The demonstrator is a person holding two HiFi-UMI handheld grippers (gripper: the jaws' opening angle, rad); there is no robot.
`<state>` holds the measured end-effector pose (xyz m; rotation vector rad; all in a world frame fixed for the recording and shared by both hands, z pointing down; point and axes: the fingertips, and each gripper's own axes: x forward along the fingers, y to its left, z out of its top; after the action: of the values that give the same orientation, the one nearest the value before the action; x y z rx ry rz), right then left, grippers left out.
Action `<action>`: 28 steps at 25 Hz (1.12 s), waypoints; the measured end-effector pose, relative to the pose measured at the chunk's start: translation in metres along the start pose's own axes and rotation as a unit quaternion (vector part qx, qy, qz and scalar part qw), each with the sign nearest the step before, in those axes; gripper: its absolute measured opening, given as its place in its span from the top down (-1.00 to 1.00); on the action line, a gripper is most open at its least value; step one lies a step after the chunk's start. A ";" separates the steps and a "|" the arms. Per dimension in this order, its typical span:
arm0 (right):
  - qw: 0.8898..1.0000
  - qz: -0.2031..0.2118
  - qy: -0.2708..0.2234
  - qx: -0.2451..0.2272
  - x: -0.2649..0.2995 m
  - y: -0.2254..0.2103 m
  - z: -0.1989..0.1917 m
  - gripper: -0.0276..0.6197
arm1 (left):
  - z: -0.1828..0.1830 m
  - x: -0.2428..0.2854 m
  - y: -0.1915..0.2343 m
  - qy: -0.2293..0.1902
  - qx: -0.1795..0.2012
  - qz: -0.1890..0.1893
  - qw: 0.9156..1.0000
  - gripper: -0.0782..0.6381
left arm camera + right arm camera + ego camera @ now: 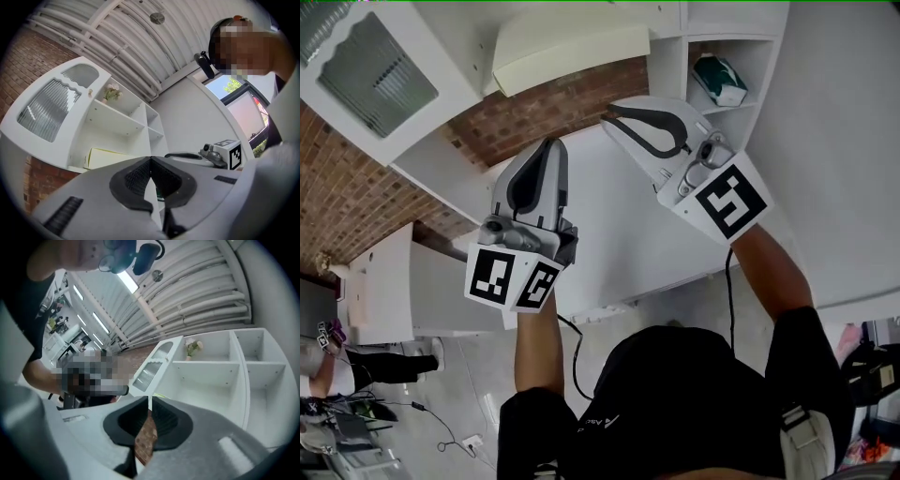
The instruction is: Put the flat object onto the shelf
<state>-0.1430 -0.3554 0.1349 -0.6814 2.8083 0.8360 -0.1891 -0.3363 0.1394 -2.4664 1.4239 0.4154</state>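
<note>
The flat object, a pale cream box (572,47), lies on its side in a compartment of the white shelf unit (670,66); the left gripper view shows the box (108,157) low in the shelf (123,118). My left gripper (547,144) hangs below it with its jaws shut and nothing between them (151,159). My right gripper (612,112) is close to the box's lower right corner, apart from it; its tips meet and hold nothing (150,398). The right gripper (187,155) also shows in the left gripper view.
A teal and white box (719,80) sits in the right-hand compartment. A cabinet door with ribbed glass (370,70) stands open at the left. Small flowers (193,347) stand on an upper shelf. A brick wall (562,108) shows behind the unit.
</note>
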 end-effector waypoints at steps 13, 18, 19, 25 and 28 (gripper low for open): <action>0.987 0.012 -0.032 0.154 -0.030 0.016 -0.038 0.91 | -0.025 -0.009 -0.021 0.019 0.006 0.018 1.000 0.79; 0.988 0.019 -0.035 0.150 -0.031 0.020 -0.035 0.91 | -0.024 -0.011 -0.022 0.022 0.008 0.022 0.999 0.79; 0.988 0.021 -0.035 0.148 -0.031 0.021 -0.034 0.91 | -0.024 -0.011 -0.023 0.023 0.007 0.022 0.999 0.79; 0.990 0.027 -0.033 0.138 -0.033 0.023 -0.033 0.91 | -0.027 -0.012 -0.023 0.026 0.002 0.026 0.999 0.79; 0.990 0.028 -0.033 0.137 -0.035 0.022 -0.032 0.91 | -0.026 -0.012 -0.024 0.026 0.001 0.026 0.999 0.79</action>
<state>-0.1221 -0.3433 0.1816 -0.5248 2.8164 0.4560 -0.1704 -0.3247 0.1701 -2.4590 1.5112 0.3628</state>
